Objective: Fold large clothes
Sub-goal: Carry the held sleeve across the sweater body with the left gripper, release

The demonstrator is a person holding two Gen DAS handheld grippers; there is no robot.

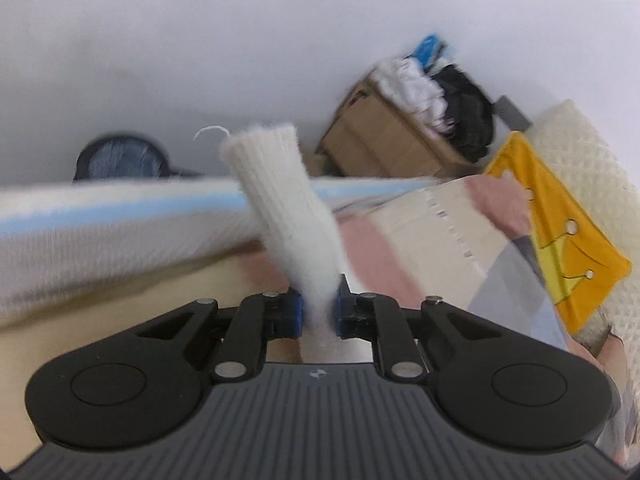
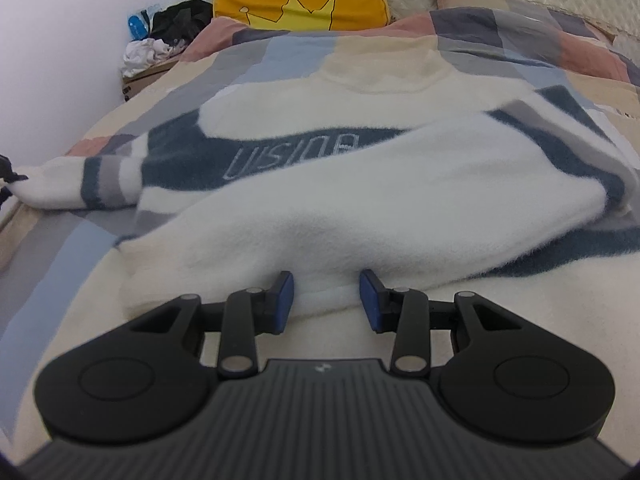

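Fluffy white sweater (image 2: 360, 184) spread on bed (image 2: 60, 240), dark blue band with pale lettering across chest, grey and blue stripes on sleeves. Left gripper (image 1: 319, 312) fingers pinched on ribbed white cuff (image 1: 276, 176), cuff raised above bed. Right gripper (image 2: 326, 300) fingers half-open astride near white fold, pads not pressing it. Yellow crown pillow (image 2: 304, 0) at far end.

Black gripper (image 1: 319, 312), blue pads (image 2: 285, 296)
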